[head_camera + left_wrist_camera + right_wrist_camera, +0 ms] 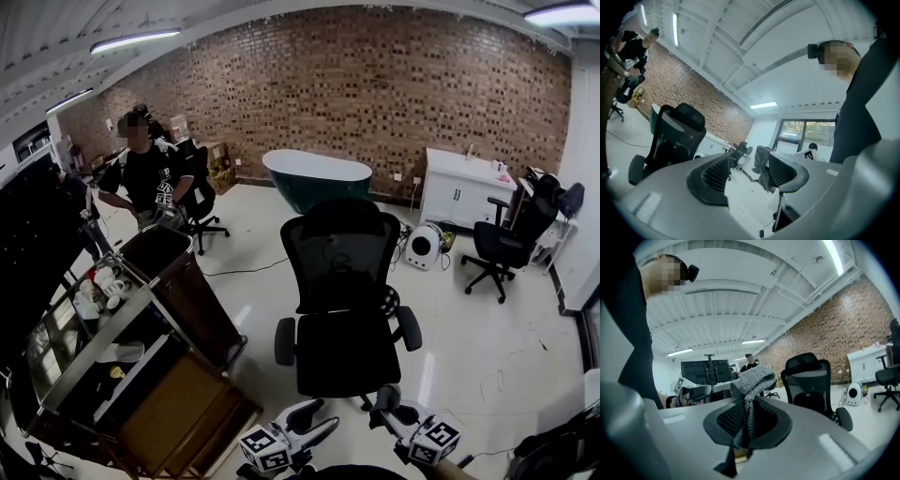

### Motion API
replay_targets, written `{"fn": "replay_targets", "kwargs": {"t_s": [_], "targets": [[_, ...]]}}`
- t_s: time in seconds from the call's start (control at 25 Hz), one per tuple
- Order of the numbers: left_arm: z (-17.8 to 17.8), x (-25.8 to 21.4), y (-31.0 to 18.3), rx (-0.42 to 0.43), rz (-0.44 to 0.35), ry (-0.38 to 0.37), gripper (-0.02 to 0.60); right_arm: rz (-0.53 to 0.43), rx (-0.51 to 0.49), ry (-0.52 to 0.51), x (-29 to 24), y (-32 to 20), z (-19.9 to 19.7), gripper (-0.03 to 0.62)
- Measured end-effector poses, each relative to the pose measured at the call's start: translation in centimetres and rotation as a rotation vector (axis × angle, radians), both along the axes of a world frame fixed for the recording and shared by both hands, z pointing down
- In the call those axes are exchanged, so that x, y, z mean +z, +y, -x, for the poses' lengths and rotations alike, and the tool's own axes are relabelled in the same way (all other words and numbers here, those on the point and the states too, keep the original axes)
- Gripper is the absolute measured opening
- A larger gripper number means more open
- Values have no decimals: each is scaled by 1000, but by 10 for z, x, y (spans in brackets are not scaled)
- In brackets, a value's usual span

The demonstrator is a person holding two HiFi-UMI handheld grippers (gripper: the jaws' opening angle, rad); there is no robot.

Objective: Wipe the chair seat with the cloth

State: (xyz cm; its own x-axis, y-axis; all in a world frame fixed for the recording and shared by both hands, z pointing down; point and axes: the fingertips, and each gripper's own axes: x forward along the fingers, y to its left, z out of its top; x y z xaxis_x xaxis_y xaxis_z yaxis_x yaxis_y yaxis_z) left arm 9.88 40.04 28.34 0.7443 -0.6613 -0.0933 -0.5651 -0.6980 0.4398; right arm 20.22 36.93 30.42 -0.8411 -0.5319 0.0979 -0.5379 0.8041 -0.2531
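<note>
A black mesh office chair [339, 281] stands in the middle of the head view, its dark seat [347, 354] facing me just beyond both grippers. My right gripper [390, 409] is at the bottom edge, in front of the seat. In the right gripper view it [746, 420] is shut on a grey knitted cloth [751, 379], which bunches up above the jaws. My left gripper [309, 424] hangs beside it, and its jaws [750, 173] stand apart and grip nothing. The chair [811, 385] also shows right of the cloth. Both grippers are held above the floor, short of the seat.
A service cart [56, 366] with white cups and a brown bin [183, 286] stands close on the left. A person [145, 173] stands at the back left. A green bathtub [317, 176], white cabinet [459, 187], small white appliance [424, 246] and second black chair [506, 242] lie beyond.
</note>
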Motion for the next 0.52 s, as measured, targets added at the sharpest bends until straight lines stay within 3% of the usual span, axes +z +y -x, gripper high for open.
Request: {"fn": "replay_targets", "kwargs": {"t_s": [0.52], "targets": [[41,-2,37,8,-27,8,284,-40,-9,-36,-23,39,48,26]]}}
